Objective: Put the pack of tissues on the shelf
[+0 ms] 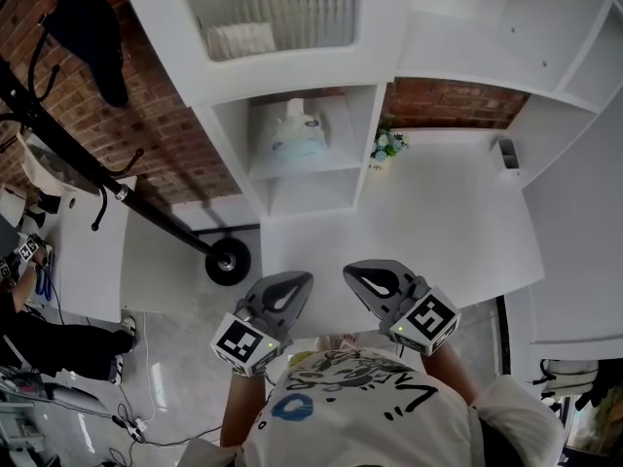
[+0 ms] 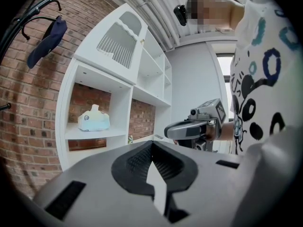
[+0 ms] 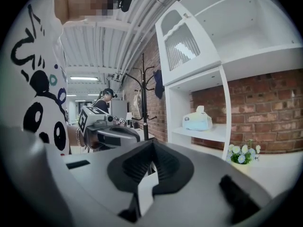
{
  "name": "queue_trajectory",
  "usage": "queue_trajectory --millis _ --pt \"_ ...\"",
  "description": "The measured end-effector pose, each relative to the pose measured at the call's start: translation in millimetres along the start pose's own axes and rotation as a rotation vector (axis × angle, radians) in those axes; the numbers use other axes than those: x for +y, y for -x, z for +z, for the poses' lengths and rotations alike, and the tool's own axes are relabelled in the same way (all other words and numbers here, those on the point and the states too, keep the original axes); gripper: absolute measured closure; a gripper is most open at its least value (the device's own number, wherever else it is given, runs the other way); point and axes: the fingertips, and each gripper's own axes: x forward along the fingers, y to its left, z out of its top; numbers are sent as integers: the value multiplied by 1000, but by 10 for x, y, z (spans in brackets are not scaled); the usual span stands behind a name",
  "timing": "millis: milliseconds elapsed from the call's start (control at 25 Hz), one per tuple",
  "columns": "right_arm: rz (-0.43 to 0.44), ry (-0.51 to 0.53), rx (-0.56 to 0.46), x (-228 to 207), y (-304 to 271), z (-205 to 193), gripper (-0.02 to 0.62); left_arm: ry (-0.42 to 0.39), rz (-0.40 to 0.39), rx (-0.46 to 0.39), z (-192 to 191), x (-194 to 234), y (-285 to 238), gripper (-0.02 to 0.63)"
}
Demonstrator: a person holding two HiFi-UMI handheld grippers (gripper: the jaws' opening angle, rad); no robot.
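Note:
The pack of tissues [image 1: 295, 130], pale blue and white with a tissue poking out on top, rests on the middle shelf of the white shelf unit [image 1: 321, 168]. The same pack [image 2: 93, 118] shows in the left gripper view, and the pack [image 3: 197, 120] shows in the right gripper view. My left gripper [image 1: 295, 282] and my right gripper [image 1: 355, 274] are held close to my body, well short of the shelf. Both are shut with nothing between the jaws. Each sees the other: the right gripper [image 2: 182, 129] and the left gripper [image 3: 116, 134].
A white counter [image 1: 438, 222] spreads in front of the shelf, with a small pot of flowers [image 1: 387, 145] at the back. A black coat stand [image 1: 117, 191] with a dark cap [image 1: 92, 37] leans at the left. A person [image 3: 105, 100] stands far off.

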Motion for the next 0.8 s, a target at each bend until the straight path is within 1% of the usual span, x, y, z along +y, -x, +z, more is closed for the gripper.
queue_trajectory --millis 240,440,600,800 --pt "-9 2 -1 -25 -8 9 569 -18 6 6 -9 32 3 591" --pt "-38 0 64 -98 -23 -125 571 -5 4 4 -8 23 -15 591" --pt "-36 -34 61 -125 -17 -146 571 -11 4 18 -27 32 -16 591" --pt "-29 -27 57 -115 -26 -136 571 -11 5 23 -55 53 -5 591"
